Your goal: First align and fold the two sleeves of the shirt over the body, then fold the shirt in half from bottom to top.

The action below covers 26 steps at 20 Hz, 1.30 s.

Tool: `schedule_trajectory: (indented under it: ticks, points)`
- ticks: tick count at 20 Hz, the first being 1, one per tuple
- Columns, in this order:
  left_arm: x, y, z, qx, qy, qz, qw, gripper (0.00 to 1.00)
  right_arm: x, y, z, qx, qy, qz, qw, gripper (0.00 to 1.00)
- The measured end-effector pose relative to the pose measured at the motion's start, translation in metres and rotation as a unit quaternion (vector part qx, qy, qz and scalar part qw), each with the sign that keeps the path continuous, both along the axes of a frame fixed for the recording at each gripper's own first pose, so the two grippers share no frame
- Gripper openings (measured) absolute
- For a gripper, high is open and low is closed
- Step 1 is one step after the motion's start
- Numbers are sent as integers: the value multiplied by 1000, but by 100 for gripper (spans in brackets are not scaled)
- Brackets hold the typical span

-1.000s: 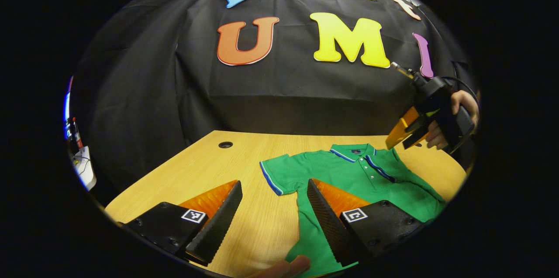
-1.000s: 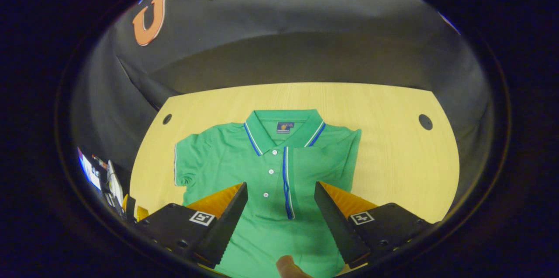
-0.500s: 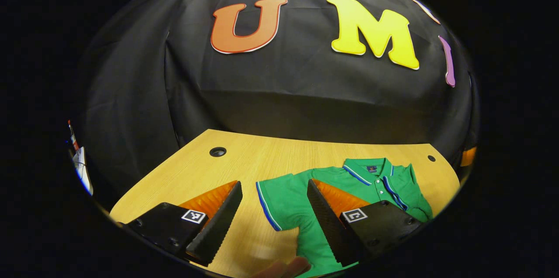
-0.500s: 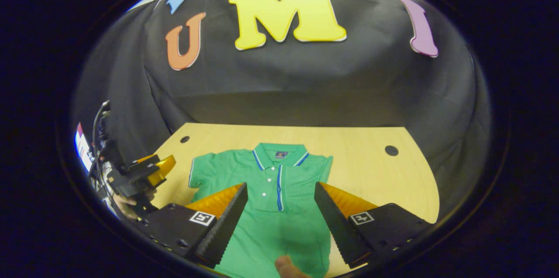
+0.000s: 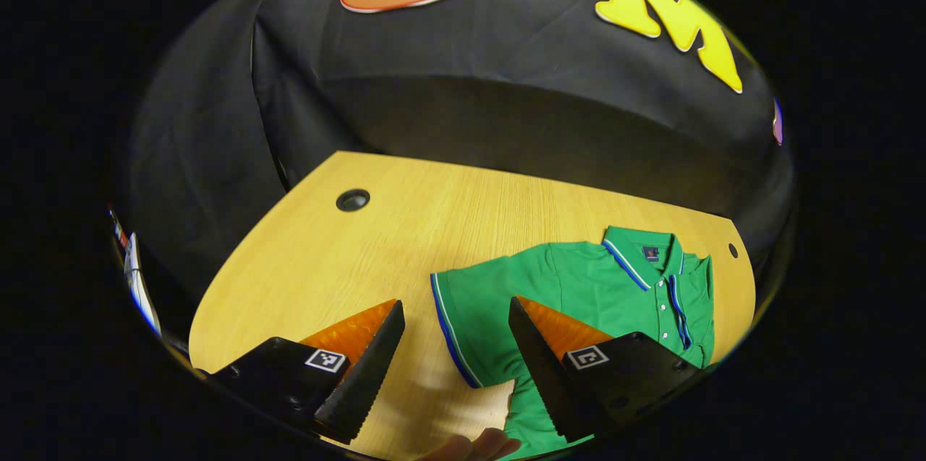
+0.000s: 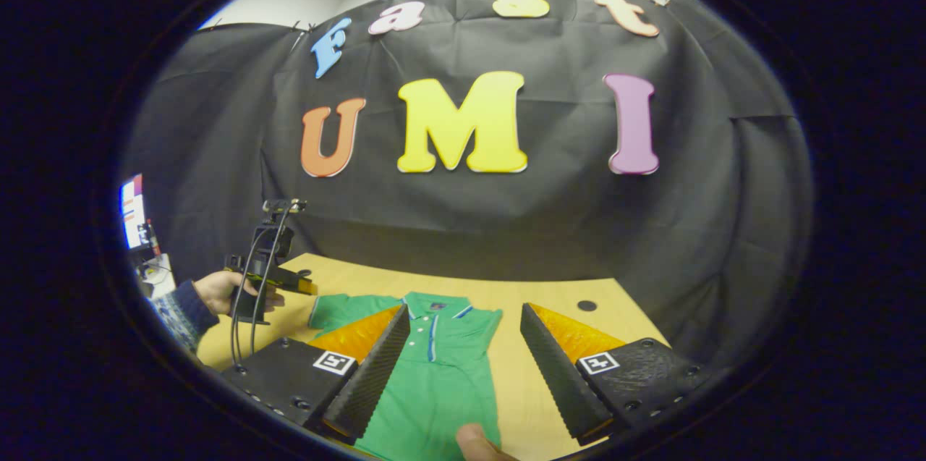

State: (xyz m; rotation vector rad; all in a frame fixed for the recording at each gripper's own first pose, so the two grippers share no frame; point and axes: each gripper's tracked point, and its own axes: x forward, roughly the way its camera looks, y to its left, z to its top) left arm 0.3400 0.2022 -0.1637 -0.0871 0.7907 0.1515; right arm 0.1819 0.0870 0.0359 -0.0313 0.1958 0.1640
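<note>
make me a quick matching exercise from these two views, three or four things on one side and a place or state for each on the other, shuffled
Things:
1. left gripper
2. left sleeve
3. right sleeve
4. table hole

States:
a. folded over the body
b. spread flat on the table
c. in bare wood, clear of the polo shirt
d. open above the sleeve's hem

Pairs: 1-d, 2-b, 3-a, 4-c

One green shirt [image 5: 579, 287], one table [image 5: 405, 229], two cable holes [image 5: 353, 199].

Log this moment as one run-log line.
left gripper: open, above spread sleeve | right gripper: open, holding nothing | shirt: flat on table
</note>
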Motion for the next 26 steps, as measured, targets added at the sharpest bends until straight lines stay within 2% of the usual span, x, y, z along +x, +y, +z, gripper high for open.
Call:
schedule_trajectory:
  ticks: [2,4,6,9,12,13,14,15,16,17,19,20,21,23,26]
  points:
    - [-1,6,-18,3,41,1,999,94,-18,-14,0,-22,-38,-18,999,92]
    - [-2,4,-31,-3,76,2,997,90,-36,-10,-9,-20,-41,-4,999,96]
    - [2,10,-35,-27,100,24,994,84,-45,-11,-16,-17,-43,11,999,96]
    - [13,11,-44,-67,118,55,989,80,-50,-21,-20,-22,-50,11,998,95]
    - [19,5,-56,-90,137,63,984,67,-53,-29,-18,-7,-59,8,998,97]
    - [20,2,-57,-94,140,60,984,66,-55,-33,-18,-6,-63,8,998,95]
    - [22,3,-57,-88,141,64,984,71,-55,-37,-17,-6,-69,7,998,97]
    - [24,4,-58,-87,144,64,984,59,-55,-42,-16,-9,-75,3,997,96]
    - [22,6,-59,-77,152,62,983,66,-55,-46,-16,-11,-81,-1,997,97]
    - [22,9,-58,-68,158,56,983,53,-54,-50,-15,-11,-86,-5,996,95]
    - [20,12,-59,-58,170,53,982,47,-55,-53,-16,-4,-89,-6,996,97]
    - [21,12,-59,-56,175,50,982,41,-55,-54,-16,0,-89,-4,996,95]
    - [18,12,-59,-58,182,52,980,39,-56,-57,-16,3,-90,-5,996,95]
    - [18,12,-59,-71,192,58,977,31,-57,-62,-16,6,-90,-6,996,97]
    - [19,10,-59,-82,199,63,974,20,-58,-65,-16,9,-97,-4,995,95]
